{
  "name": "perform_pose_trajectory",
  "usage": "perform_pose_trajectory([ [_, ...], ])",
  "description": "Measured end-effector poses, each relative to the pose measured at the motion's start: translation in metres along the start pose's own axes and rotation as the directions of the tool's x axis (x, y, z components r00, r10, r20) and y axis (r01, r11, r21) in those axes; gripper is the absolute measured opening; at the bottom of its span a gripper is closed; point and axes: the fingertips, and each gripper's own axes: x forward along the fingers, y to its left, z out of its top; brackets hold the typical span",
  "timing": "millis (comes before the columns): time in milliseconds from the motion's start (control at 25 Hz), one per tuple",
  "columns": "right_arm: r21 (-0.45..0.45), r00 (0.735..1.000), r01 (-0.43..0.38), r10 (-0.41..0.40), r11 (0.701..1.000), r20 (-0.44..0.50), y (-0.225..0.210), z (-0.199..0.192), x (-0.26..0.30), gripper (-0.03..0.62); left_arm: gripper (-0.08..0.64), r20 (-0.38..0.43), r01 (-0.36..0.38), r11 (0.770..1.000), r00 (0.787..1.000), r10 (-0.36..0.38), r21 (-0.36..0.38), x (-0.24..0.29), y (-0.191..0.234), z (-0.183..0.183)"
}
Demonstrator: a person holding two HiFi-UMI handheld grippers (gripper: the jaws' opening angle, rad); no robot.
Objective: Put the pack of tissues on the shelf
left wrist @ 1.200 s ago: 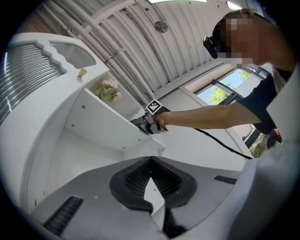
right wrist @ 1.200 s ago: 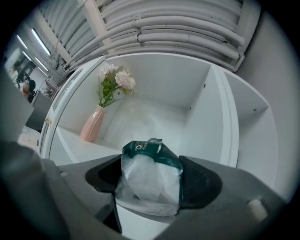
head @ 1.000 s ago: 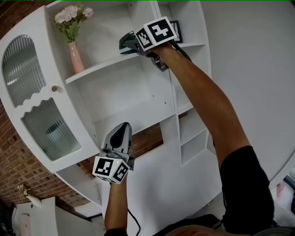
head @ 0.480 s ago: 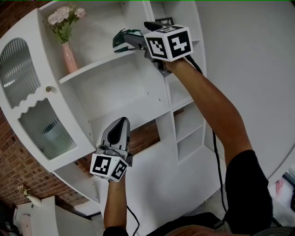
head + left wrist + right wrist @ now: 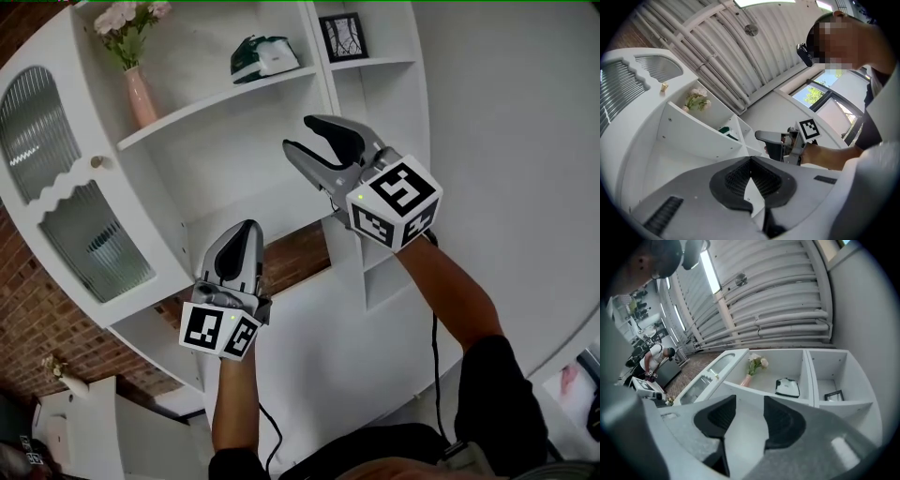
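The green and white pack of tissues lies on the upper shelf of the white cabinet, with nothing touching it. My right gripper hangs below and in front of that shelf, well apart from the pack. Its jaws are closing and nothing is between them. In the right gripper view the pack of tissues shows beyond the empty right gripper. My left gripper is lower, in front of the cabinet, shut and empty. The left gripper view shows the left gripper closed, with the pack of tissues far off.
A pink vase of flowers stands at the left end of the same shelf. A framed picture stands in the narrow bay to the right. A glass cabinet door is at the left, and a brick wall behind.
My right gripper has let go of the tissue pack, left it on the shelf, and drawn back down and to the right. Its jaws stand narrower. The left gripper has hardly moved.
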Motion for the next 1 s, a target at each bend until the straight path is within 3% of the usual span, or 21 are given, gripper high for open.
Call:
perform_pose_trajectory([
  [240, 0.059, 1.000, -0.006, 0.006, 0.998, -0.003, 0.036, -0.045, -0.043, 0.105, -0.003, 0.006, -0.039, 0.999, 0.999, 0.039, -0.001, -0.015, -0.015, -0.010],
  [560, 0.160, 0.998, 0.062, -0.060, 0.985, -0.018, 0.057, -0.091, -0.092, 0.004, -0.003, -0.002, -0.113, 0.993, 0.994, 0.113, -0.030, -0.043, -0.022, -0.021],
  [1000, 0.180, 1.000, 0.024, -0.022, 0.983, -0.011, 0.095, -0.117, -0.119, 0.000, -0.003, -0.013, -0.141, 0.990, 0.990, 0.140, -0.033, -0.056, -0.034, -0.026],
])
